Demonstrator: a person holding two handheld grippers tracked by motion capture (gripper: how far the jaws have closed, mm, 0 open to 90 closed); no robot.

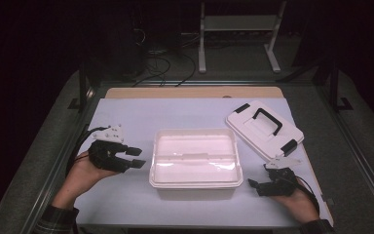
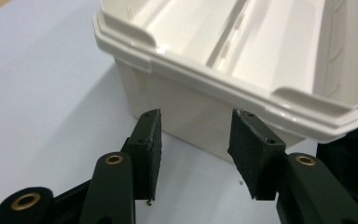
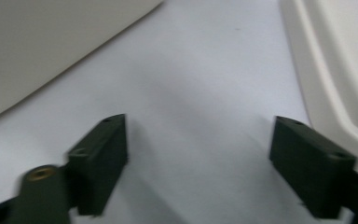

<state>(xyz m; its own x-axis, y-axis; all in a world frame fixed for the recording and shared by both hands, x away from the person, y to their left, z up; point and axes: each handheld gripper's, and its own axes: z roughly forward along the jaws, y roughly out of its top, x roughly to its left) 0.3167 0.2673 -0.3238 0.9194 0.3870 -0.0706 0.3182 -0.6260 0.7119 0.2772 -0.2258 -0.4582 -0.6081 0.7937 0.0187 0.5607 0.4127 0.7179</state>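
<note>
A white plastic box [image 1: 194, 161] stands open in the middle of the table, with a low divider across its inside. Its white lid [image 1: 264, 129], with a black handle and black clips, lies flat at the back right. My left gripper [image 1: 138, 157] hovers just left of the box, jaws open and pointing at its side wall. In the left gripper view the box [image 2: 242, 60] rises right behind the open left gripper [image 2: 196, 140], with nothing between the pads. My right gripper [image 1: 257, 178] sits low at the box's front right corner. Its jaws stand wide open over bare table [image 3: 200, 154], between the box wall [image 3: 37, 46] and the lid's edge [image 3: 335, 70].
A pale sheet [image 1: 126, 117] covers the table, with a wooden strip [image 1: 190, 92] along the back edge. Dark metal rails [image 1: 355, 146] run down both sides. Behind the table, cables [image 1: 160, 63] lie on the floor by a white rack [image 1: 238, 29].
</note>
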